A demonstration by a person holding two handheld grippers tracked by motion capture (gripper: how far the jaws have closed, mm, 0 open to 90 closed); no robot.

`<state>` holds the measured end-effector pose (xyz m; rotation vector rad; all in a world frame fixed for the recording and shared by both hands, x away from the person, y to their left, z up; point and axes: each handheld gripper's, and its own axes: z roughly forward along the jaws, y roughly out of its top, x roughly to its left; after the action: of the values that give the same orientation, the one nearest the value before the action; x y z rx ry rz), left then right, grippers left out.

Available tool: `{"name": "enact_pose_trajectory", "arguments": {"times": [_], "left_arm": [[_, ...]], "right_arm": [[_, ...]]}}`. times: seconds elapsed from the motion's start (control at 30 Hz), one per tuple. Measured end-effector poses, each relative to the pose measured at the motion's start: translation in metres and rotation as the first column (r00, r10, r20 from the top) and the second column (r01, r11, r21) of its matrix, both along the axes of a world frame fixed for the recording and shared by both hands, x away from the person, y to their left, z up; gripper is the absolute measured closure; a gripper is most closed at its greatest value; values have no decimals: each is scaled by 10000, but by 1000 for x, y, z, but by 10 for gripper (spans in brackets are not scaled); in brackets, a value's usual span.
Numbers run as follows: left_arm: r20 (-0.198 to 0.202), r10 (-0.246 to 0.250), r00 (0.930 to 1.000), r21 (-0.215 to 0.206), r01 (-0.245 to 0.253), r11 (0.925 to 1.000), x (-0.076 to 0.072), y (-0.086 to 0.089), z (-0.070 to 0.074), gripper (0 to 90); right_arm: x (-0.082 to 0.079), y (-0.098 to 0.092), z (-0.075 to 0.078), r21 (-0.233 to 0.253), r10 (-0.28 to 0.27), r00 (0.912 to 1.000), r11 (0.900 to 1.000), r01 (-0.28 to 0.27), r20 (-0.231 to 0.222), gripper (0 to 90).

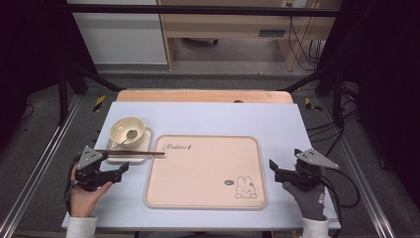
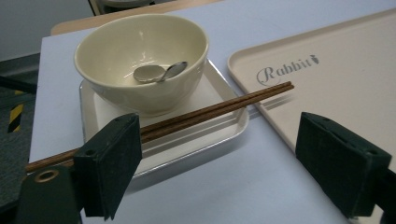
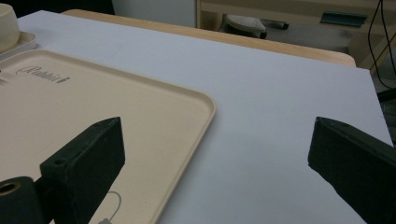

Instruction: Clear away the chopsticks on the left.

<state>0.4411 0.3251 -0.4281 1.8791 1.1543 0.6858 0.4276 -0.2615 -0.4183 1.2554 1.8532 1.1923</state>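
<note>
Where chopsticks (image 2: 215,109) bridge the plate (image 2: 224,130), a bowl (image 2: 140,56) sits behind

my left gripper (image 1: 125,167) is a black angular block with a grey three-cornered plate on top and a dark cable looping off its outer side, and the hand behind it is bare, with a white sleeve cuff at the wrist. my right gripper (image 1: 272,164) is the same black build with its own grey three-cornered plate and trailing black cable, held in a grey glove (image 1: 309,201) with a small red mark, above another white cuff. up close, my jaws are thick matte black pads with slanted faces, each with a small round hole near the base, and a brass-coloured ring sits at the lower left.
</note>
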Motion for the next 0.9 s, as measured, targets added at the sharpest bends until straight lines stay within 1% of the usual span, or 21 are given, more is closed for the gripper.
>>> {"name": "enact_pose_trajectory", "arguments": {"times": [0.03,0.07,0.17,0.2,0.27,0.33,0.4,0.43,0.47,0.5,0.53,0.57,0.6,0.67,0.77,0.83,0.9], "left_arm": [[-83,-19,10000,174,21,9998,2,2,0,156],[-83,-19,10000,174,21,9998,2,2,0,157],[-228,110,9997,451,-99,9989,7,5,0,166],[-229,169,9996,388,-160,9991,9,7,0,187],[-158,236,9996,510,-227,9984,14,12,1,206],[-215,225,9995,674,-210,9975,19,14,1,223],[-276,342,9990,805,-318,9962,24,16,-2,232],[-302,305,9991,857,-279,9959,26,16,-4,240],[-319,355,9989,980,-323,9947,28,15,-6,249],[-346,400,9986,1187,-356,9923,31,15,-8,254],[-354,420,9985,1237,-373,9916,33,14,-9,258],[-354,420,9985,1237,-373,9916,33,14,-9,264],[-449,425,9981,1227,-367,9918,37,14,-12,268],[-492,384,9980,1206,-323,9922,39,15,-13,286],[-697,343,9970,1134,-263,9932,44,17,-17,317],[-825,270,9962,1033,-183,9945,47,19,-20,340],[-867,240,9959,1028,-150,9946,48,18,-21,363]], "right_arm": [[0,0,0,-33,-2,10000,10000,2,-2,41],[0,0,0,-60,-1,10000,10000,1,1,41],[0,0,0,-82,1,10000,10000,-1,21,41],[0,1,1,-41,18,10000,10000,-18,-6,41],[-1,1,1,-26,15,10000,10000,-15,-6,41],[-1,2,1,-49,16,10000,10000,-16,5,41],[-1,2,1,-94,52,10000,9999,-52,19,42],[-1,3,1,-103,66,10000,9999,-65,19,43],[-1,3,1,-115,49,10000,9999,-48,57,47],[-1,3,1,-123,23,9999,9999,-21,122,49],[-1,2,1,-128,22,9999,9999,-20,133,49],[-1,2,2,-107,23,9999,9999,-22,139,49],[-2,2,2,-90,26,9999,10000,-24,126,49],[-2,2,3,-56,45,9999,10000,-44,123,49],[-3,1,4,22,68,9998,10000,-68,199,49],[-3,2,4,7,77,9998,10000,-77,156,49],[-2,2,4,-30,84,9998,10000,-83,162,49]]}}
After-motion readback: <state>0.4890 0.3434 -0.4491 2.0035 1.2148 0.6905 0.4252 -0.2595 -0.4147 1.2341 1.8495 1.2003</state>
